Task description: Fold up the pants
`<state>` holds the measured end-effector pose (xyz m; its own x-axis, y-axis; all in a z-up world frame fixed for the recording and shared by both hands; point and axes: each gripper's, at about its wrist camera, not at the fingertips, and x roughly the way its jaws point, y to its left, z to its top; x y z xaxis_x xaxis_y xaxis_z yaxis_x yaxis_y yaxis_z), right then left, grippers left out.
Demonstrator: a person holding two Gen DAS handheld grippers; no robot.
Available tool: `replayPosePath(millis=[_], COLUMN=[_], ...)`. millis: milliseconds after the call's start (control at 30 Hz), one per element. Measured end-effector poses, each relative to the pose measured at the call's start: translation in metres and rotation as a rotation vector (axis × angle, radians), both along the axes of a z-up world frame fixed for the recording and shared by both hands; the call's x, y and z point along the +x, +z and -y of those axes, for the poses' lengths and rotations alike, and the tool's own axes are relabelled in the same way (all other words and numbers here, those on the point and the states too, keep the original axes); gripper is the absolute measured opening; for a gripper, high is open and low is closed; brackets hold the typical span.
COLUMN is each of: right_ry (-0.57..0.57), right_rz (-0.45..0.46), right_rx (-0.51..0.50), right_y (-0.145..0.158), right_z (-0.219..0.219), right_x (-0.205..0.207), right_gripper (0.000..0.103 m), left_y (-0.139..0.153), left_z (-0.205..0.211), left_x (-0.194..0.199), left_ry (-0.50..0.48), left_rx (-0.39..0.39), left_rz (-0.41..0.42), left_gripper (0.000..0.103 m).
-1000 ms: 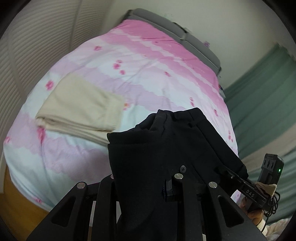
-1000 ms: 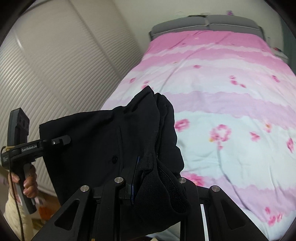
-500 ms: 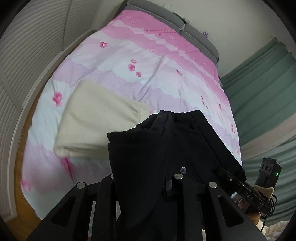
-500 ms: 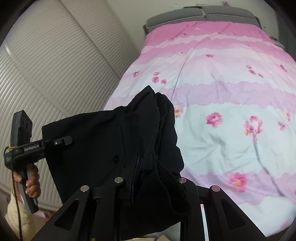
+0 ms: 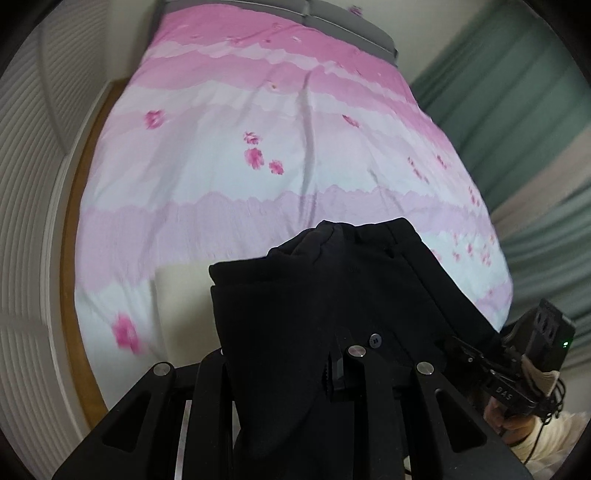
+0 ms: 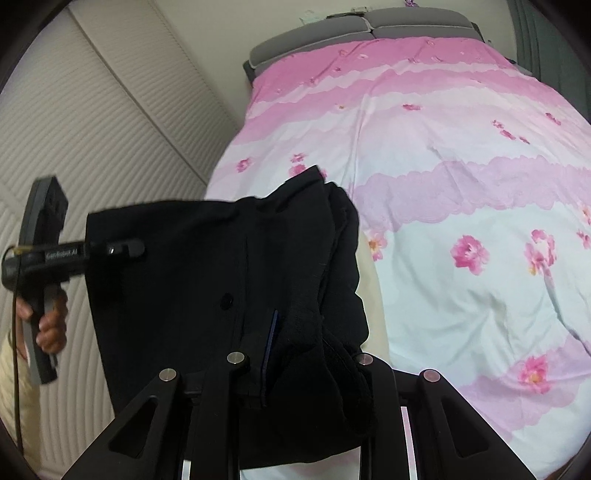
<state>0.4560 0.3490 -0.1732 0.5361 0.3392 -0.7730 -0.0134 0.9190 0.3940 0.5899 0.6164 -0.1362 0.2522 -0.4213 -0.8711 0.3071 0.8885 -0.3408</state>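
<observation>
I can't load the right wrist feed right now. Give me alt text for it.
The right gripper is clamped on black pants held up over a bed with a pink floral cover. At left, the left gripper, held in a hand, grips the pants' other edge. A cream cloth shows just behind the pants.

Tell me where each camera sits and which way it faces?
Left wrist: on the left gripper, facing down the pink floral bed; right gripper and hand at lower right.
Right wrist: on the right gripper, facing the bed's grey headboard; left gripper at left.
Shared: the black pants, clamped by both.
</observation>
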Motion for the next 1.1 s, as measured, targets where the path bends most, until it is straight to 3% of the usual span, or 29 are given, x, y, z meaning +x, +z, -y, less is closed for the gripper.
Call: replayPosePath(millis=[200,400,500,600,800,833,867,933,1100], right_ry=[-0.052,-0.050,-0.036,-0.041,-0.051,-0.043,-0.039,-0.060,-0.008], right_rz=[-0.061,-0.143,-0.178,-0.237,-0.296,-0.296,-0.305,-0.280,-0.191], right_rx=[-0.062,-0.088,-0.101,-0.057,0.019,0.022,0.013,-0.035,-0.072], right_y=[-0.042,-0.084,-0.095,-0.104,-0.113,-0.113,-0.113,-0.106,-0.074], right_z=[-0.014,-0.021,-0.024,-0.017,-0.003,-0.002,0.001,0.011,0.047], right_x=[0.035,0.051,0.053,0.050,0.030,0.027,0.021,0.009,-0.027], right_gripper=[0.024,0.025,0.030,0.039,0.043,0.045,0.058,0.069,0.070], left_y=[-0.059,-0.109,-0.116,-0.111,-0.079,-0.075,-0.068,-0.052,-0.011], left_z=[-0.004,0.010,0.006,0.001,0.004,0.006,0.009,0.013,0.051], left_x=[0.047,0.060,0.064,0.063,0.035,0.030,0.020,-0.004,-0.069], left_ry=[-0.017,-0.055,-0.022,0.046,0.145,0.150,0.163,0.198,0.224], left_rx=[0.027,0.230,0.306,0.409,0.616,0.619,0.610,0.566,0.512], left_rz=[-0.070,-0.087,-0.074,-0.023,0.123,0.132,0.140,0.138,0.201], left_gripper=[0.024,0.030,0.049,0.060,0.065,0.065,0.065,0.066,0.070])
